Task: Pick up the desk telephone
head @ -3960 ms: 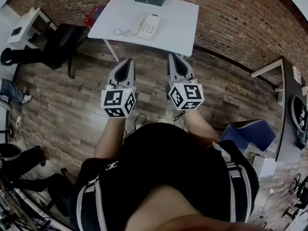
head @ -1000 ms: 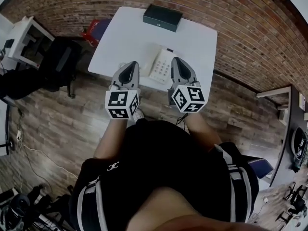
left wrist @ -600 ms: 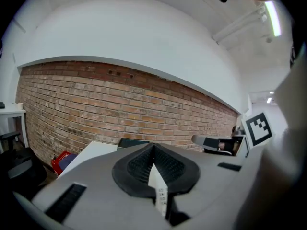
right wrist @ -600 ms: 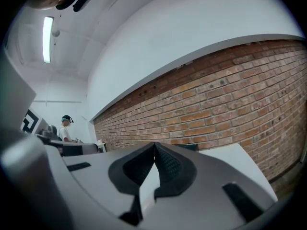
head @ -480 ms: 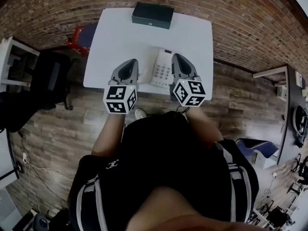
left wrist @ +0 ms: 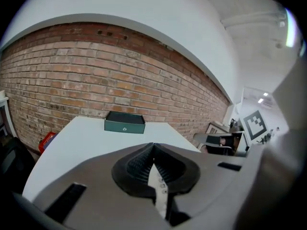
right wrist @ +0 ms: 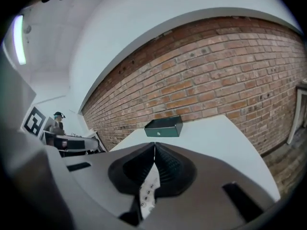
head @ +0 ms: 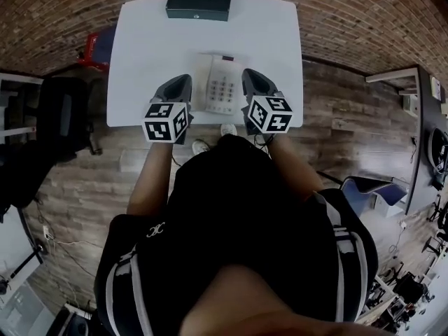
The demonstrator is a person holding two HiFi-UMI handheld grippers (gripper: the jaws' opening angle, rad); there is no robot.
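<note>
The left gripper [left wrist: 153, 146] has its 2 jaws pressed together, the ribbed pads meeting at the tips with nothing pinched between them. The right gripper [right wrist: 154, 145] is closed in the same way and is also empty. Below each pair of pads, a pale sliver of keypad shows through the narrow slit. In the head view the 2 grippers hang over the near edge of the white table [head: 140, 47], each with its marker cube [head: 166, 122] toward the person. The desk telephone [head: 222, 86] lies flat on the table between them, keypad up, near the front edge and just beside each gripper; whether either one touches it cannot be told. A dark green box [head: 199, 2] sits at the far edge, well apart from the phone. Beyond it rises a brick wall [left wrist: 72, 80], and wooden floor [head: 84, 180] surrounds the table.
</note>
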